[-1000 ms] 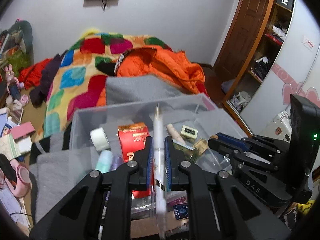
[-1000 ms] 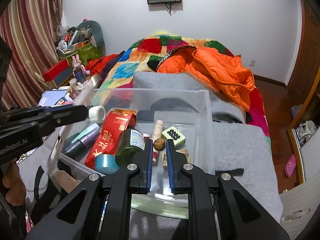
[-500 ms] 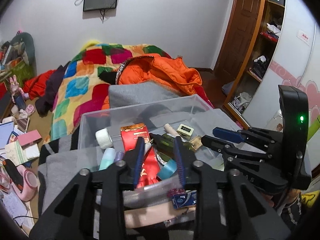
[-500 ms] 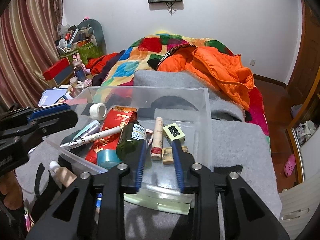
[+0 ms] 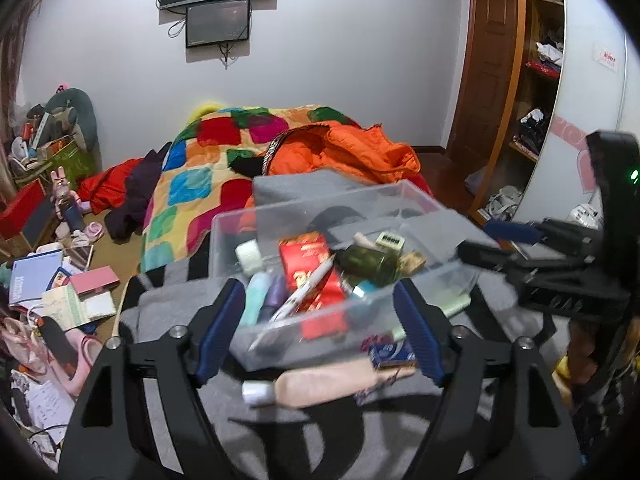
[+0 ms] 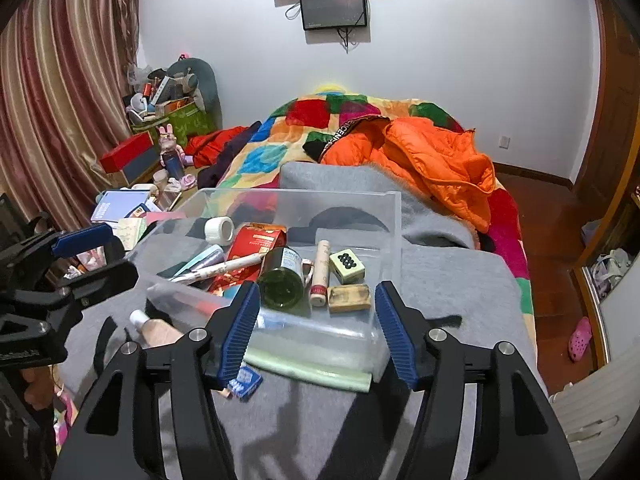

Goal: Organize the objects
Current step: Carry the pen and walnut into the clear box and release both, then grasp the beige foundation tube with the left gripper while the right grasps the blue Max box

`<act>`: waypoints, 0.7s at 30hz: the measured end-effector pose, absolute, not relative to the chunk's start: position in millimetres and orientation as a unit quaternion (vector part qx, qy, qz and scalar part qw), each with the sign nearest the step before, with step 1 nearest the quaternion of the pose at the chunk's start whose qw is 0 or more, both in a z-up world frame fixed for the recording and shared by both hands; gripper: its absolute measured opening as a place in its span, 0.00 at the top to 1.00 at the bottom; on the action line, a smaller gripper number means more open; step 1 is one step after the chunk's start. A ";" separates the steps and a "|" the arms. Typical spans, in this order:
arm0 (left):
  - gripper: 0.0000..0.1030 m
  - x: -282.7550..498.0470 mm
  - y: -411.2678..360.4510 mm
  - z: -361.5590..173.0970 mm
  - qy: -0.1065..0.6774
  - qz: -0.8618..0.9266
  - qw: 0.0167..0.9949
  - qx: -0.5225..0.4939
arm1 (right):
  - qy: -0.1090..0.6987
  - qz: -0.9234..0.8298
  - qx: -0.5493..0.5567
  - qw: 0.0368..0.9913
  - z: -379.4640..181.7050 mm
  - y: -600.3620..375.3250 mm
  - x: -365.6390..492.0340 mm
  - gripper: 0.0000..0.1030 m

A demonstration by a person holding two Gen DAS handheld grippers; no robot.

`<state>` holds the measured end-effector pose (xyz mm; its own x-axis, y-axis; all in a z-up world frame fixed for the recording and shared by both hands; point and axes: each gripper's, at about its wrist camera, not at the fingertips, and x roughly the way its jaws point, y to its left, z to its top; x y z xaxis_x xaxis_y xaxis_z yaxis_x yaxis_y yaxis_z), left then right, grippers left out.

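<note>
Your left gripper (image 5: 318, 328) (jaws just opened wide, empty) has the pink tube (image 5: 320, 384) nearest at 6 o'clock, lying 9-to-3.

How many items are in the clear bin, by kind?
In the clear bin:
Tubes: 2, the teal tube and the purple tube
White pen: 1
White tape roll: 1
Red packet: 1
Green glass bottle: 1
Cosmetic stick: 1
Mahjong tile: 1
Tan block: 1
Total: 9 clearly seen; more may be buried.
</note>
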<state>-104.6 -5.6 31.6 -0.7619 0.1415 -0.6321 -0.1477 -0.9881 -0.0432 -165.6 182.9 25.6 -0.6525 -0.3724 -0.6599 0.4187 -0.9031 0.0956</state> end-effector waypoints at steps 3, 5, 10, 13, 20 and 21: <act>0.23 -100.3 -12.1 21.5 0.003 0.934 0.073 -0.351 | 0.034 -0.905 0.358 0.226 23.8 183.8 -156.9 0.39; 0.23 -97.8 -17.0 11.1 0.002 0.929 0.069 -0.365 | 0.038 -0.902 0.362 0.233 20.4 181.5 -150.6 0.39; 0.22 -98.5 -24.6 -15.6 0.001 0.915 0.063 -0.399 | 0.052 -0.885 0.387 0.254 -1.2 169.1 -142.5 0.39; 0.22 -104.0 -28.8 -30.3 0.000 0.905 0.064 -0.420 | 0.059 -0.873 0.408 0.260 -17.8 160.4 -142.6 0.39; 0.22 -119.9 -34.0 -52.5 0.011 0.885 0.080 -0.458 | 0.060 -0.849 0.446 0.278 -48.4 143.1 -153.2 0.39; 0.22 -121.9 -33.9 -54.2 0.011 0.884 0.080 -0.461 | 0.058 -0.846 0.449 0.282 -50.4 141.0 -154.9 0.39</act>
<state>-121.9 -33.9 -54.2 -0.5615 0.1303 -0.8171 -0.1512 -0.9870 -0.0535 -154.9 141.0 -50.4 -0.4381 -0.4249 -0.7921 0.5291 -0.8343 0.1549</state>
